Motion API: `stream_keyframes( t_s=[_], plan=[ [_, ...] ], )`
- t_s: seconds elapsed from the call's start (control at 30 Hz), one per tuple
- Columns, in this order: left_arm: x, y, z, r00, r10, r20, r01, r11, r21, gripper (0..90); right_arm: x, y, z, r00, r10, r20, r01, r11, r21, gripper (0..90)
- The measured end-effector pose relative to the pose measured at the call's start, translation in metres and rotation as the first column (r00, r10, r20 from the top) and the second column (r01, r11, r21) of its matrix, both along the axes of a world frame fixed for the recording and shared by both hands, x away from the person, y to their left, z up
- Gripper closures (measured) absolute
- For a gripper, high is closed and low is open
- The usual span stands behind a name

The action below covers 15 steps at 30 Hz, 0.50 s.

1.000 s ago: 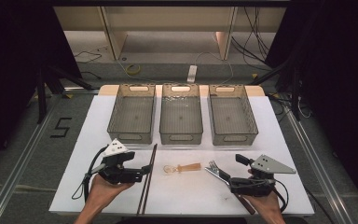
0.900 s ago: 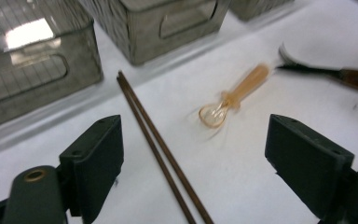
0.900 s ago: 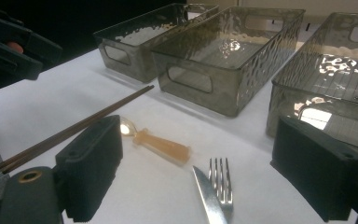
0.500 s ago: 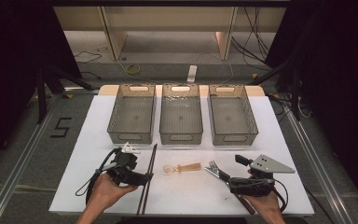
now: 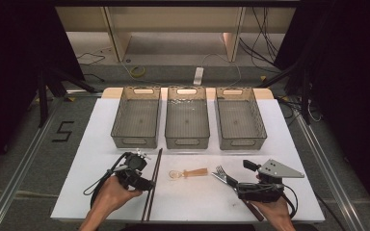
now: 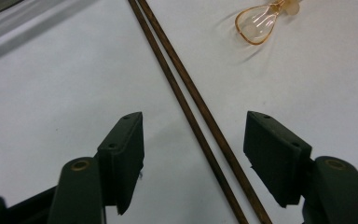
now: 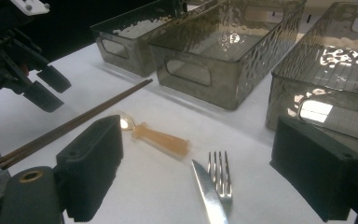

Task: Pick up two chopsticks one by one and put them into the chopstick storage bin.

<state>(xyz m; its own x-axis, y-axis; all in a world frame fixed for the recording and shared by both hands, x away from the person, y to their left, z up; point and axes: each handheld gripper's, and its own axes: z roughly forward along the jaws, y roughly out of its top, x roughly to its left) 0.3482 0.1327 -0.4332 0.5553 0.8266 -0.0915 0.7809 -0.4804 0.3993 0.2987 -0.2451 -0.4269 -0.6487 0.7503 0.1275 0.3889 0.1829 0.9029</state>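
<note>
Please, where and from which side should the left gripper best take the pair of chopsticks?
Probably mid-length, from straight above. The chopsticks lie flat and side by side on the table, so the open left gripper, already straddling them, could close across both thin sticks together.

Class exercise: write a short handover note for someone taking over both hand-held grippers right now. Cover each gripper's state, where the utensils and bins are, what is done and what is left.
Left hand-held gripper: open, low over the table, jaws either side of the chopsticks, not closed on them.
Right hand-held gripper: open, holding nothing, jaws aimed at the fork and knife.
Things: chopsticks, small spoon, fork and knife all lie on the white table in front of three bins.
Done: nothing sorted; the bins look empty.
Left: probably close on the chopsticks, lift them, then move every utensil to a bin.
</note>
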Motion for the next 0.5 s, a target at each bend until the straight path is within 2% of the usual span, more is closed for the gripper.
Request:
stream_keyframes(
  t_s=[0.1,0.2,0.3,0.5],
  plan=[
    [0.005,-0.006,-0.002,0.9995,-0.016,-0.027,0.016,0.9996,0.022,39.3,0.000,0.000,0.000,1.0000,0.001,-0.001,-0.001,1.000,0.000,17.1],
    [0.007,-0.011,-0.005,0.9988,-0.024,-0.043,0.026,0.9983,0.052,44.4,-0.001,0.001,0.000,1.0000,0.007,-0.003,-0.007,1.000,-0.004,17.1],
    [0.009,-0.013,-0.010,0.9973,-0.034,-0.066,0.038,0.9976,0.058,47.7,-0.001,0.001,0.000,0.9999,0.012,-0.004,-0.012,1.000,-0.003,17.1],
    [0.010,-0.011,-0.016,0.9964,-0.031,-0.079,0.038,0.9949,0.093,55.6,-0.001,0.003,0.000,0.9998,0.019,-0.003,-0.019,1.000,-0.013,17.3]
  ],
)
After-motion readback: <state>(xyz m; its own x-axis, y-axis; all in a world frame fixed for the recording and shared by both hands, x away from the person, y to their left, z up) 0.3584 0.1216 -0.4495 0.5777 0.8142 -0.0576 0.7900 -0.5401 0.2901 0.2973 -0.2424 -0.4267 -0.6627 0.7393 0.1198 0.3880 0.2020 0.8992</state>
